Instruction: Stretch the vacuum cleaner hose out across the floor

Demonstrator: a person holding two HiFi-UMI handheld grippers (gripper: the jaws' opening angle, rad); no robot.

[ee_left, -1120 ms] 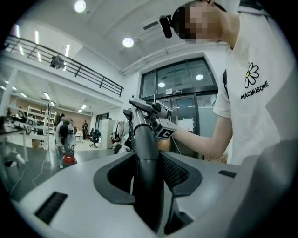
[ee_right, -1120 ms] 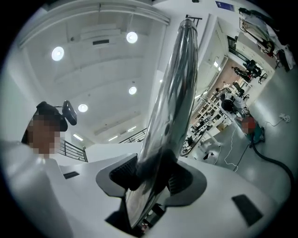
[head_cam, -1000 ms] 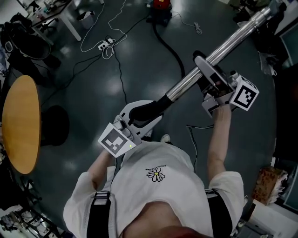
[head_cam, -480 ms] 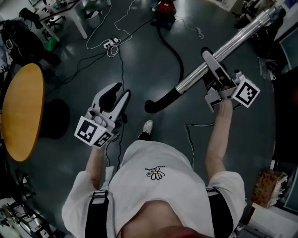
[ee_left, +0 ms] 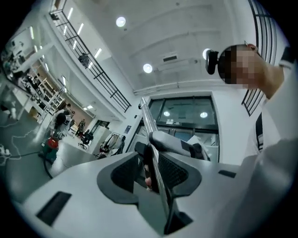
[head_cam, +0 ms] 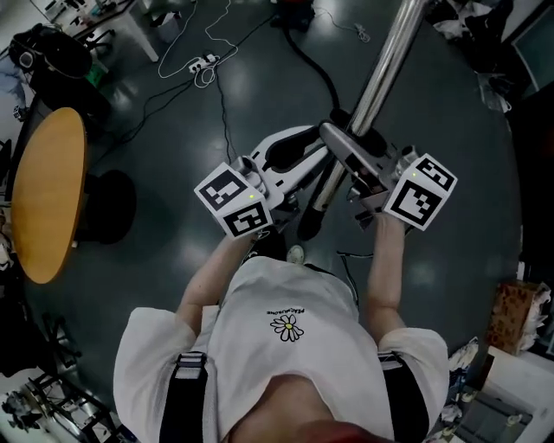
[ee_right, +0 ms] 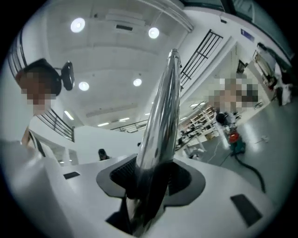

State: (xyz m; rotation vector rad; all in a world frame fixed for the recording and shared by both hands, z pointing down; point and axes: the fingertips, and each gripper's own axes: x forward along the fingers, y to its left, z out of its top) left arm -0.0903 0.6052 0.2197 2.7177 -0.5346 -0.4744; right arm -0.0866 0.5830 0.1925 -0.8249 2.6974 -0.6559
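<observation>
The shiny metal vacuum wand (head_cam: pixel 381 69) stands steeply in front of me, and its black bent handle end (head_cam: pixel 310 212) hangs low. My right gripper (head_cam: pixel 346 143) is shut on the wand, which fills the space between its pads (ee_right: pixel 151 179). My left gripper (head_cam: pixel 310 156) reaches in from the left at the same height. The wand (ee_left: pixel 153 153) runs between its jaws, lying against one pad with a dark gap on the other side. The black hose (head_cam: pixel 316 73) curves over the floor to the red vacuum cleaner (head_cam: pixel 293 7).
A round wooden table (head_cam: pixel 48 203) stands at the left with a dark round base (head_cam: pixel 104 208) beside it. A power strip with white cables (head_cam: pixel 203 65) lies on the floor ahead. A cardboard box (head_cam: pixel 512 316) sits at the right. My shoe (head_cam: pixel 296 253) is under the handle.
The wand has swung from a slant toward the right to nearly upright. My left gripper had drawn off to the left and has come back to the wand beside the right gripper.
</observation>
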